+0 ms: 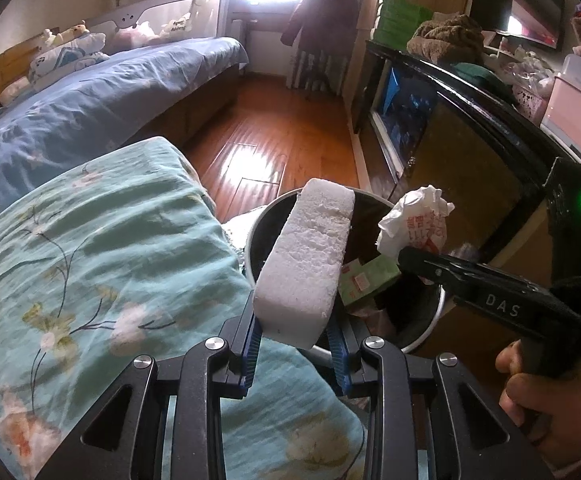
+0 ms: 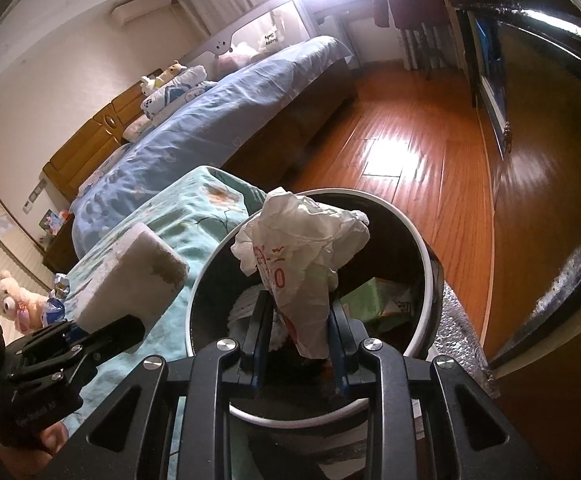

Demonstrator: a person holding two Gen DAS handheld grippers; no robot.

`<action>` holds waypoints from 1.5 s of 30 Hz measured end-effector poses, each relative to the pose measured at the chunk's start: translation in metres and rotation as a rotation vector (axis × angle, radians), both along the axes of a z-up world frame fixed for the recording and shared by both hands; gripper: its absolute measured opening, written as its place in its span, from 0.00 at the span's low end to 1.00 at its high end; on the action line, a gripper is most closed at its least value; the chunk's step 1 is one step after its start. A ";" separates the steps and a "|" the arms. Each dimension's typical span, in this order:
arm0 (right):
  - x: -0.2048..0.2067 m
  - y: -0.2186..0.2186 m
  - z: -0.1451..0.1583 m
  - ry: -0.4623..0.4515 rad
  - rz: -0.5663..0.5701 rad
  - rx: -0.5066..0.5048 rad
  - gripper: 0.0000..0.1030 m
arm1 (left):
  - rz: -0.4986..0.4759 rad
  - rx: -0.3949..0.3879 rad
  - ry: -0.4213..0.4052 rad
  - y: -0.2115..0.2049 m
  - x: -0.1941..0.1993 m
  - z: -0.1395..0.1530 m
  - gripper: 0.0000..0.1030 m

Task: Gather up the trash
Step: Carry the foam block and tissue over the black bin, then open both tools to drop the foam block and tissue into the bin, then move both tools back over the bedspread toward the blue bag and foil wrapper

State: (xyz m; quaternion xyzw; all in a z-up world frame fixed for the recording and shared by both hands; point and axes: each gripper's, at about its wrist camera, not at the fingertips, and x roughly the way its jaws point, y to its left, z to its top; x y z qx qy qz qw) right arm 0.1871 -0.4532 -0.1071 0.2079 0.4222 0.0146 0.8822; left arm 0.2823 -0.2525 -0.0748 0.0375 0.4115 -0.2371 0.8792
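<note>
My left gripper (image 1: pixel 295 330) is shut on a white foam block (image 1: pixel 305 258), which sticks up and reaches over the near rim of a round black trash bin (image 1: pixel 260 226). In the right wrist view the same foam block (image 2: pixel 132 276) hangs just left of the bin (image 2: pixel 422 240). My right gripper (image 2: pixel 299 334) is shut on a crumpled white wrapper with red print (image 2: pixel 298 248), held over the bin's mouth. That wrapper (image 1: pixel 414 220) also shows in the left wrist view, above the bin's right side. A green box (image 1: pixel 366 280) and other scraps lie inside the bin.
A bed with a teal flowered cover (image 1: pixel 90 280) lies close on the left of the bin. A blue-covered bed (image 1: pixel 90 92) stands beyond it. A dark cabinet (image 1: pixel 470 152) runs along the right. Wooden floor (image 1: pixel 274 120) stretches ahead. A silver foil mat (image 2: pixel 462 332) lies beside the bin.
</note>
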 end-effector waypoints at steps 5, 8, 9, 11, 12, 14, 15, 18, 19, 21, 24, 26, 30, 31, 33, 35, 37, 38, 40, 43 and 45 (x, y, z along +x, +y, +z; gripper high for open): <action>0.005 -0.002 -0.001 0.011 -0.001 -0.006 0.26 | -0.005 0.001 0.006 -0.007 0.006 0.000 0.29; 0.008 -0.005 -0.003 0.020 -0.005 -0.005 0.26 | -0.006 0.001 0.011 -0.011 0.010 -0.001 0.29; 0.009 -0.006 -0.003 0.023 -0.006 -0.007 0.26 | -0.007 0.001 0.013 -0.013 0.012 -0.001 0.29; 0.012 -0.008 -0.005 0.029 -0.008 -0.005 0.26 | -0.010 0.002 0.015 -0.015 0.013 -0.002 0.29; 0.012 -0.009 -0.006 0.032 -0.009 -0.003 0.26 | -0.010 0.004 0.016 -0.017 0.014 -0.002 0.29; 0.014 -0.011 -0.007 0.038 -0.011 -0.003 0.26 | -0.012 0.004 0.021 -0.019 0.016 -0.003 0.29; 0.015 -0.011 -0.008 0.039 -0.011 -0.002 0.27 | -0.011 0.005 0.024 -0.021 0.017 -0.003 0.29; 0.017 -0.012 -0.009 0.044 -0.013 -0.003 0.28 | -0.013 0.006 0.030 -0.024 0.021 -0.005 0.29; 0.018 -0.012 -0.009 0.045 -0.013 -0.003 0.28 | -0.014 0.007 0.030 -0.025 0.021 -0.005 0.29; 0.019 -0.013 -0.009 0.049 -0.014 -0.002 0.28 | -0.015 0.007 0.033 -0.027 0.023 -0.006 0.30; 0.020 -0.014 -0.010 0.055 -0.013 -0.006 0.29 | -0.019 0.000 0.040 -0.029 0.025 -0.006 0.30; 0.022 -0.014 -0.011 0.066 -0.008 -0.003 0.34 | -0.018 -0.007 0.038 -0.029 0.025 -0.004 0.35; 0.020 -0.015 -0.009 0.066 -0.024 -0.006 0.45 | -0.010 -0.019 0.025 -0.025 0.020 -0.002 0.53; 0.019 -0.015 -0.009 0.063 -0.027 0.002 0.49 | -0.011 -0.021 0.025 -0.023 0.018 -0.002 0.54; 0.017 -0.015 -0.008 0.057 -0.033 0.008 0.57 | -0.009 -0.025 0.030 -0.018 0.015 -0.002 0.54; 0.014 -0.012 -0.005 0.046 -0.034 0.018 0.60 | -0.002 -0.035 0.029 -0.009 0.009 -0.002 0.54; 0.012 -0.009 -0.002 0.036 -0.033 0.026 0.66 | 0.010 -0.042 0.029 0.001 0.004 -0.002 0.55; 0.009 -0.004 0.001 0.026 -0.029 0.032 0.72 | 0.017 -0.048 0.030 0.007 0.001 -0.002 0.55; 0.008 0.004 0.006 0.009 -0.018 0.036 0.77 | 0.040 -0.058 0.028 0.022 -0.008 -0.002 0.57; 0.006 0.024 0.012 -0.009 0.022 0.043 0.81 | 0.083 -0.081 0.030 0.046 -0.018 -0.001 0.57; 0.005 0.038 0.016 -0.023 0.051 0.052 0.83 | 0.114 -0.096 0.034 0.061 -0.025 0.000 0.57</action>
